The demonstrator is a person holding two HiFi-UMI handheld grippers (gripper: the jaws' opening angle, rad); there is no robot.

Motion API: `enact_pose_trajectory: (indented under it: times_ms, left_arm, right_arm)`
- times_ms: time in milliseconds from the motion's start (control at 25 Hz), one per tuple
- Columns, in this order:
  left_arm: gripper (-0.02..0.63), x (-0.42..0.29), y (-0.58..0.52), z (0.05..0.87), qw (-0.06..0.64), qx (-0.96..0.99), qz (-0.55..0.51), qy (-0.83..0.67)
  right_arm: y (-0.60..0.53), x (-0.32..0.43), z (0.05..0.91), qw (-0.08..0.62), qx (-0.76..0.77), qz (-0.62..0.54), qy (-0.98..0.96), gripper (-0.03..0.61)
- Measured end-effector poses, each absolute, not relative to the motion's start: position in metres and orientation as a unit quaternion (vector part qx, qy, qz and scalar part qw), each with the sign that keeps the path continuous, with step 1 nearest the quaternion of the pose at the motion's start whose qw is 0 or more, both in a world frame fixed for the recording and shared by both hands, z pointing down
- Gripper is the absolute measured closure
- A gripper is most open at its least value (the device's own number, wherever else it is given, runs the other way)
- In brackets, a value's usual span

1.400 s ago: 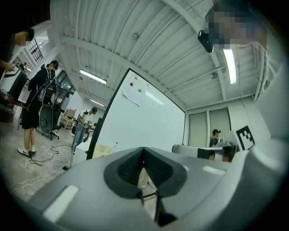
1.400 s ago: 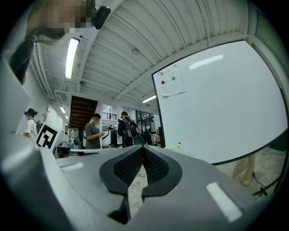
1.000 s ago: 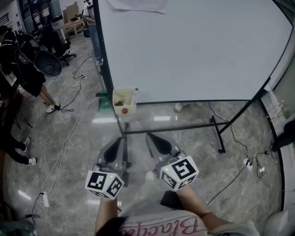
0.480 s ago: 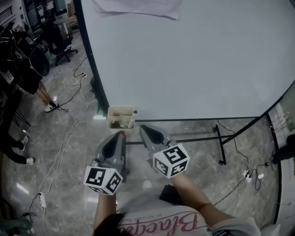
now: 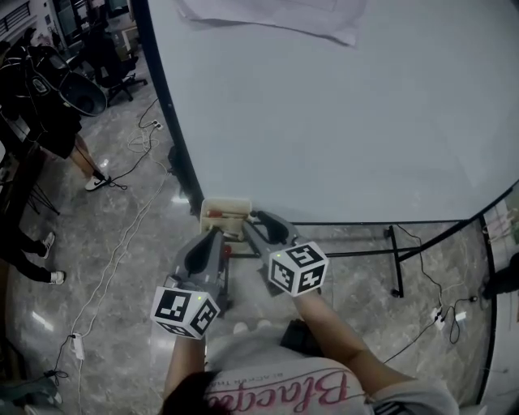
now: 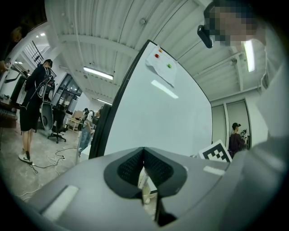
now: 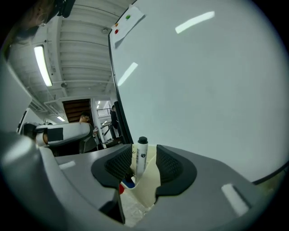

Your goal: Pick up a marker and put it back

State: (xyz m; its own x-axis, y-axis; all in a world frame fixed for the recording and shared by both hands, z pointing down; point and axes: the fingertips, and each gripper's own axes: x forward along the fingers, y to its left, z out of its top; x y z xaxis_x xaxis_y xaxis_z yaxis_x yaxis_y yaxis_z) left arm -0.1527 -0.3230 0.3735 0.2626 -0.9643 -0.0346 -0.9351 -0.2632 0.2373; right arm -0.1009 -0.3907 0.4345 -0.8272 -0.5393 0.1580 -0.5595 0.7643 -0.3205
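Observation:
A cream marker box (image 5: 225,208) hangs at the lower left corner of the whiteboard (image 5: 340,121). In the right gripper view a white marker with a black cap (image 7: 141,153) stands upright in the box (image 7: 146,187). It is between the pads of my right gripper (image 7: 141,167), close to the left pad and apart from the right one. Those jaws are opening. Red and blue caps (image 7: 124,185) show lower in the box. In the head view the right gripper (image 5: 263,224) reaches the box. My left gripper (image 5: 212,237) sits just below the box, shut and empty (image 6: 143,164).
The board's black stand legs (image 5: 395,259) cross the marble floor to the right. Cables (image 5: 122,243) trail over the floor on the left, where people (image 5: 49,105) and office chairs stand. A paper sheet (image 5: 268,12) is pinned at the board's top.
Both grippers have moved forward from below the stand up to the marker box. The right jaws have gone from shut to open around the marker.

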Motion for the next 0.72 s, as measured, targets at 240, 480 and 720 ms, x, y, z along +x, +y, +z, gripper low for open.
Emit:
enact_pose_trajectory:
  times_ms: [240, 480, 720]
  left_arm:
    - [0.614, -0.164, -0.328, 0.373, 0.087, 0.79, -0.086, -0.6]
    - [0.614, -0.163, -0.327, 0.369, 0.084, 0.795, -0.092, -0.593]
    - [0.614, -0.157, -0.321, 0.36, 0.074, 0.802, -0.1, -0.584]
  right_arm:
    - [-0.39, -0.107, 0.432, 0.017, 0.284, 0.191, -0.94, 0.512]
    - [-0.384, -0.098, 0.404, 0.0, 0.29, 0.163, -0.943, 0.514]
    - [-0.366, -0.089, 0.358, -0.036, 0.282, 0.1, -0.953, 0.514]
